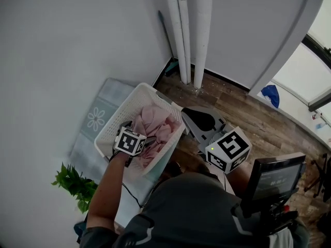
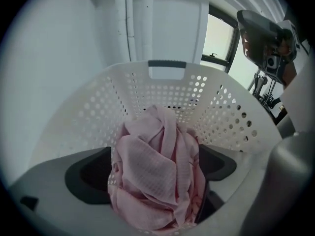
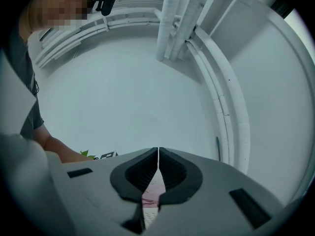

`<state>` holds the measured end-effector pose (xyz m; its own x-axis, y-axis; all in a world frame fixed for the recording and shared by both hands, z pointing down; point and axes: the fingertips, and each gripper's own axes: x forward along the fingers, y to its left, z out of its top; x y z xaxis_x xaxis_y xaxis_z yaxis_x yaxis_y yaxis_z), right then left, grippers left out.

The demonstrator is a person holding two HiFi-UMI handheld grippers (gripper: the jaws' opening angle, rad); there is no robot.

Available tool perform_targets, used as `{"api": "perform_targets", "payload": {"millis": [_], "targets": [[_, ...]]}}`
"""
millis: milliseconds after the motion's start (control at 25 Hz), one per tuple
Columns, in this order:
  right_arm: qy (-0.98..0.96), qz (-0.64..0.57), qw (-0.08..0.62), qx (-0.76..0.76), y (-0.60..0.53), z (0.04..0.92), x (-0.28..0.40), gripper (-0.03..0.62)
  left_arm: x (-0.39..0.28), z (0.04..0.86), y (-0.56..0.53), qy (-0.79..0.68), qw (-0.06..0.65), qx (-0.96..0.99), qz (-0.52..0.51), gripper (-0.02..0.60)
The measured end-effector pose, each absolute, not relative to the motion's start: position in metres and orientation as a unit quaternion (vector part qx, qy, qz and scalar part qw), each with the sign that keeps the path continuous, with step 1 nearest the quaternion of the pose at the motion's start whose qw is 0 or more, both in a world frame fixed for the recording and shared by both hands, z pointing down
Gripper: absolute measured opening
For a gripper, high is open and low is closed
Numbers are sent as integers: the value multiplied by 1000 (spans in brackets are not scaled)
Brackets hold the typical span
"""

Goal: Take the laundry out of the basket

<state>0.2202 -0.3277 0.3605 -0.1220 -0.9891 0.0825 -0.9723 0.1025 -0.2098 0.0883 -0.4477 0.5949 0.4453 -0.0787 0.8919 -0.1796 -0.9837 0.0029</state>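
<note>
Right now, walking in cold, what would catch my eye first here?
A heap of pink laundry fills a white perforated basket by the wall. The left gripper reaches into it, jaws wide either side of the cloth; the right gripper, shut, is held beside the basket.

white pipes in the corner, green plant beside a mat.

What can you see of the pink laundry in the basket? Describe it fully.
The pink laundry is a soft, waffle-textured cloth, crumpled into a folded heap. It lies inside the white perforated basket. The left gripper is over it, jaws open on either side; whether they touch it is unclear.
</note>
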Motion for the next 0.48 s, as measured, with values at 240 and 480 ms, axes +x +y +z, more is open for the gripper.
{"api": "perform_targets", "payload": {"millis": [240,480], "targets": [[725,-114,37,-678,-318,366,230,20,92,615,-449,-67,30,825,560,543],[711,-121,34,-691,-309,372,237,20,94,634,-448,-53,37,812,581,543]]}}
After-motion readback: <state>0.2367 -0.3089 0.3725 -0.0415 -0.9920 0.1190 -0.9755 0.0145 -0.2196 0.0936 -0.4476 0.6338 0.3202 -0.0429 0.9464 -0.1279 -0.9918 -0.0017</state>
